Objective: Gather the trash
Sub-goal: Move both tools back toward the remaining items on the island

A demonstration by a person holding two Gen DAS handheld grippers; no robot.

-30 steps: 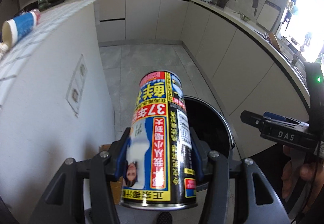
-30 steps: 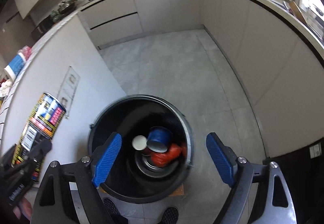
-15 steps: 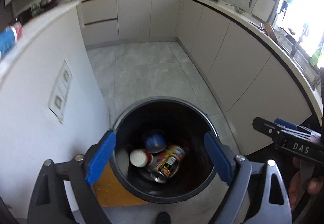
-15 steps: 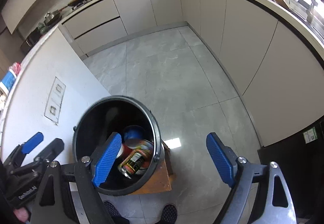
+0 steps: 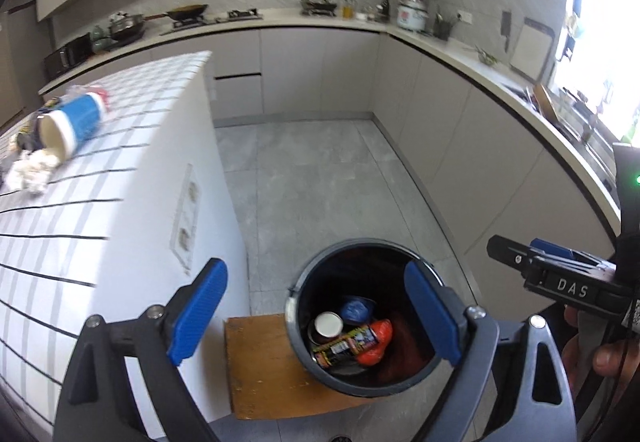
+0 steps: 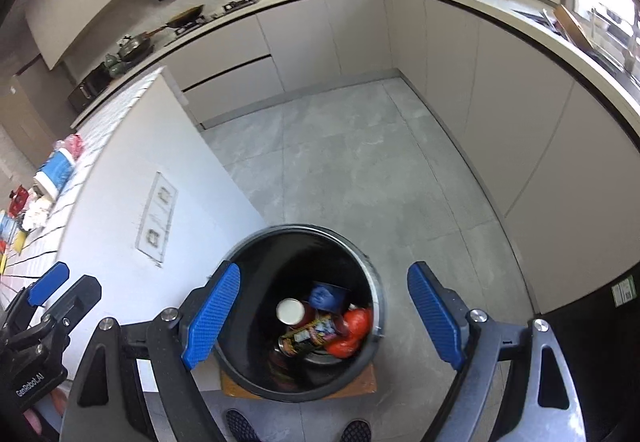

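Observation:
A black round trash bin stands on a wooden board on the floor. Inside lie the yellow-and-black can, a red crumpled piece, a blue cup and a white-lidded item. My left gripper hangs open above the bin with nothing between its blue pads. My right gripper is open over the bin too, also holding nothing. On the tiled island top lie a blue-and-white paper cup and a crumpled white tissue.
The white island rises left of the bin, with sockets on its side. Grey floor stretches toward beige cabinets along the back and right. More small coloured scraps sit on the island top. A person's shoes show below.
My left gripper opened and let go of the yellow-and-black can, which now lies in the bin. Both grippers have since risen, so the bin looks smaller and the island top has come into view.

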